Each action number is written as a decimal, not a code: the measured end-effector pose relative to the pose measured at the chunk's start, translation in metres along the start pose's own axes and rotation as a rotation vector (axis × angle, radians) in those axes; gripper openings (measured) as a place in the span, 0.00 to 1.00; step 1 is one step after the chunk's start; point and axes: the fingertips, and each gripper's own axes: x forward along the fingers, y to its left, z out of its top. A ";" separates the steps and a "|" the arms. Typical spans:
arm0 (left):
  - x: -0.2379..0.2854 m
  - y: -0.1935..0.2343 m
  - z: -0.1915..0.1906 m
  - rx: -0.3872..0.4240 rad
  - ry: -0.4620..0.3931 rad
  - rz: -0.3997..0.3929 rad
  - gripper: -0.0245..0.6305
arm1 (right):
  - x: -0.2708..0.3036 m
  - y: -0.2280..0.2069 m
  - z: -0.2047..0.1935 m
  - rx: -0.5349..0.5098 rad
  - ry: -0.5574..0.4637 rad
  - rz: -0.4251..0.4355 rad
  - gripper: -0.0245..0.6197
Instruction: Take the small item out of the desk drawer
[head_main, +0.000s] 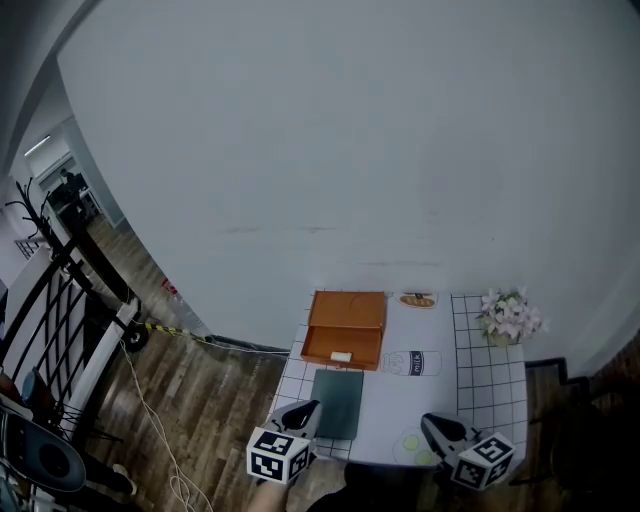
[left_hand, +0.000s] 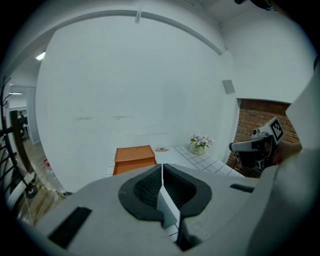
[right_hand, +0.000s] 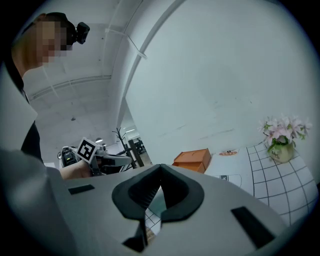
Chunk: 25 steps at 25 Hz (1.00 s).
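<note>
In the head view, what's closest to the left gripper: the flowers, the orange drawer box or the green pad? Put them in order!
1. Green pad, right in front of the left gripper.
2. Orange drawer box, behind the pad.
3. Flowers, far right corner.

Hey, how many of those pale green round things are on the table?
2. Both lie near the table's front edge beside the right gripper: a first disc, and a second disc nearer the edge. The gripper may hide others.
</note>
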 end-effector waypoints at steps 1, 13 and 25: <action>0.007 0.005 0.000 0.006 0.008 -0.003 0.06 | 0.006 -0.003 0.002 -0.002 0.001 0.003 0.04; 0.111 0.086 0.024 0.145 0.116 -0.121 0.06 | 0.113 -0.038 0.036 -0.008 0.041 -0.046 0.04; 0.208 0.119 -0.014 0.254 0.325 -0.259 0.13 | 0.147 -0.076 0.020 0.074 0.106 -0.139 0.04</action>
